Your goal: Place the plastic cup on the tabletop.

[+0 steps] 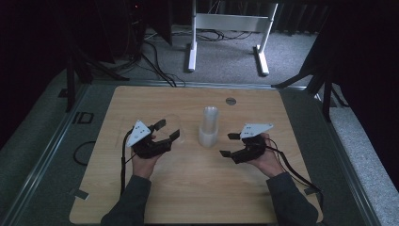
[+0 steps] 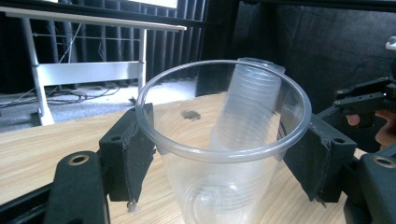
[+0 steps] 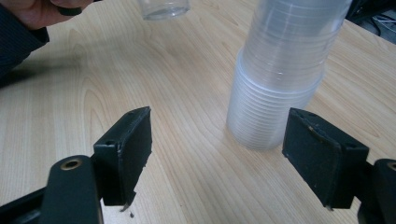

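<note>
Jaws of the left gripper are seen pinched on a single clear cup, just under its rim, mouth up, left of centre in the high view. Jaws of the right gripper are spread with nothing between them, low right of centre. A stack of clear cups is stood mouth-down at mid-frame on the wooden surface, between both grippers.

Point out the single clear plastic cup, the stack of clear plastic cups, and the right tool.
single clear plastic cup (image 2: 219, 154), left gripper view, on its front wall under the rim.
stack of clear plastic cups (image 3: 275, 107), right gripper view, on its lower ribbed wall.
right tool (image 1: 227, 145), high view, midway between its fingertips.
</note>
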